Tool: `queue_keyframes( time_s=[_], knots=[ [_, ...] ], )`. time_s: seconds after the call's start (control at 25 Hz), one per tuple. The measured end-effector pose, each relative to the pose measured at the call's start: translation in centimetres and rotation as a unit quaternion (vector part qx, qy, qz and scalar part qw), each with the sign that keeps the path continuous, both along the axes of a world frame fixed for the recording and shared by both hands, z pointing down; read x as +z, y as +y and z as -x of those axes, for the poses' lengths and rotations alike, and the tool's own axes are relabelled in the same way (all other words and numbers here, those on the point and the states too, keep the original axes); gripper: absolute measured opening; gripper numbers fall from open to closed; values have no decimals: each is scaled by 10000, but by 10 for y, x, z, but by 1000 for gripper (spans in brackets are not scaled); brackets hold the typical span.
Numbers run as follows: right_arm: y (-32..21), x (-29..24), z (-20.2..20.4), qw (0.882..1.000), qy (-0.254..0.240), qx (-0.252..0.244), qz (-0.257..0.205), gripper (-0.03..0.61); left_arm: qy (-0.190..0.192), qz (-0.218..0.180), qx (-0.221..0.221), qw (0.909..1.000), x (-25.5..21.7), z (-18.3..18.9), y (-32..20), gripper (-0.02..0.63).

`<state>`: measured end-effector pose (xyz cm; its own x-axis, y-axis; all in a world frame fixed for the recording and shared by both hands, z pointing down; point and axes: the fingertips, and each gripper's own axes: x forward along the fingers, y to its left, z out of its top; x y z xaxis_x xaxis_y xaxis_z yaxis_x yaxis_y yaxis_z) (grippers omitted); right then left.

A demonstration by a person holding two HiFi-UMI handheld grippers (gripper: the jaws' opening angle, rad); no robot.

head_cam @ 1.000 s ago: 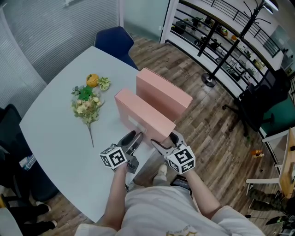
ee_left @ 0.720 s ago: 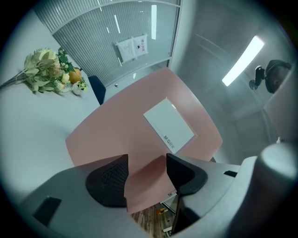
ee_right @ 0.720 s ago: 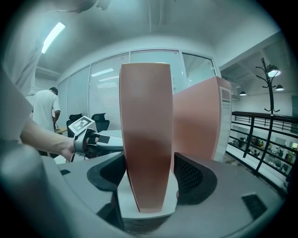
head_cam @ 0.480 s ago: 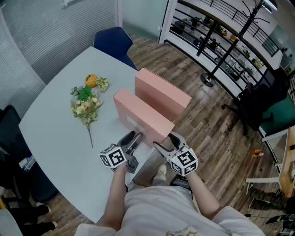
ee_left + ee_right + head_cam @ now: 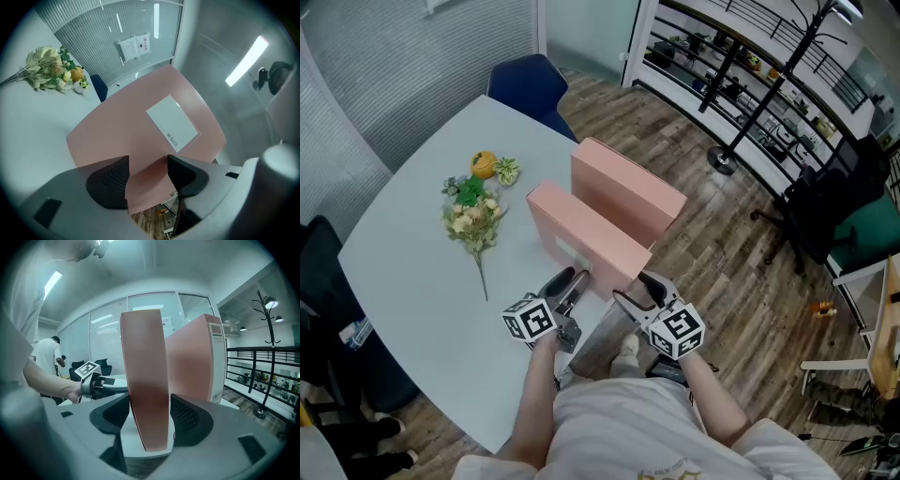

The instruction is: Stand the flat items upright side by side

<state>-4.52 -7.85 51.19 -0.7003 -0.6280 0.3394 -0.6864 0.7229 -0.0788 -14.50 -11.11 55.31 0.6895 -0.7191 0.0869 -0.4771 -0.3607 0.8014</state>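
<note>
Two flat pink boxes stand upright side by side at the table's near right edge. The near pink box (image 5: pixel 581 234) (image 5: pixel 140 131) (image 5: pixel 145 380) carries a white label. The far pink box (image 5: pixel 628 192) (image 5: pixel 192 362) stands just behind it. My left gripper (image 5: pixel 572 279) (image 5: pixel 147 176) is shut on the near box's lower corner. My right gripper (image 5: pixel 639 289) (image 5: pixel 149 418) has that box's end edge between its jaws. Those jaws have just been closing and the pads stand close to both faces without clearly pressing.
An artificial flower bunch (image 5: pixel 473 216) (image 5: pixel 51 70) lies on the white table (image 5: pixel 403 272) to the left. A blue chair (image 5: pixel 530 84) stands at the far edge. Wooden floor lies right of the boxes, just past the table's edge.
The right gripper has drawn slightly back toward me and its jaws have narrowed around the near box's end. The left gripper and both boxes have stayed put.
</note>
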Motion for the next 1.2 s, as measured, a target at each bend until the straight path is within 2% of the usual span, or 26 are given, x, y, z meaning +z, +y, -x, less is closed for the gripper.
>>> queue_keyframes(
  time_s=[0.08, 0.44, 1.2],
  knots=[
    [-1, 0, 2, 10000, 34, -19, -34, 276, 37, 5, -11, 10000, 1, 0, -1, 244],
    [-2, 0, 1, 9998, 137, -100, -48, 272, 35, 34, -16, 10000, 3, -2, 0, 244],
    [-7, 2, 4, 9997, -8, -227, -3, 272, 91, 102, -46, 9999, 7, -3, -2, 244]
  ],
)
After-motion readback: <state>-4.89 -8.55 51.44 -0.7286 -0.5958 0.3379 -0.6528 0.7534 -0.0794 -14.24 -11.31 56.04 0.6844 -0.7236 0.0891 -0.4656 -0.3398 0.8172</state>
